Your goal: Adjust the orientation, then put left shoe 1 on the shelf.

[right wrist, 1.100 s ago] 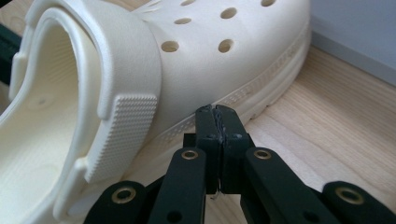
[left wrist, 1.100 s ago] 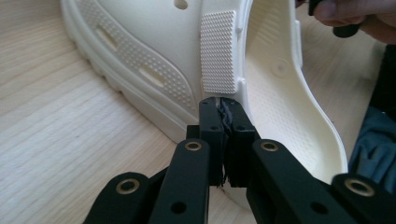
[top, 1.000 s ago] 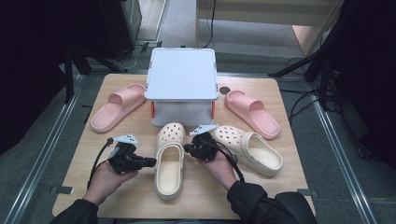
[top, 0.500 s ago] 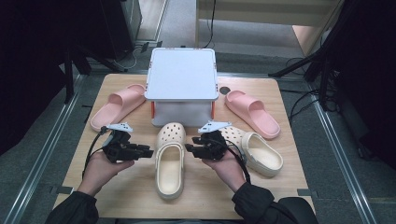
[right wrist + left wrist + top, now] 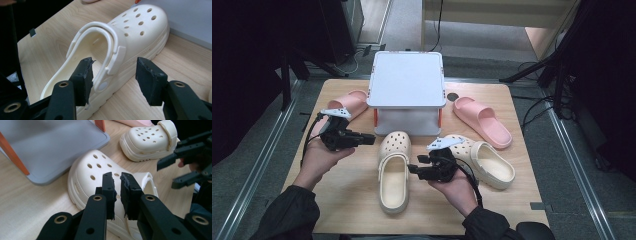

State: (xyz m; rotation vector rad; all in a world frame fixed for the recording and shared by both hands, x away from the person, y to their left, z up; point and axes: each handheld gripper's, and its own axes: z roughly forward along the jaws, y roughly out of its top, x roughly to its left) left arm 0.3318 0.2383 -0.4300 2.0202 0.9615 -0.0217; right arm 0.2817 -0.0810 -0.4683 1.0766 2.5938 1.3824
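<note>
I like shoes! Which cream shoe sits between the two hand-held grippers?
The cream clog pointing straight at the white box; the other cream clog lies angled, farther right.

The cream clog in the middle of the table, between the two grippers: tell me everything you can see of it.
The cream foam-like clog lies upright on the wooden table, its hole-dotted toe pointing at the white stand. Its heel strap is swung forward over the opening, riveted at the side. It has a ridged sole. Nothing touches it besides the table.
</note>
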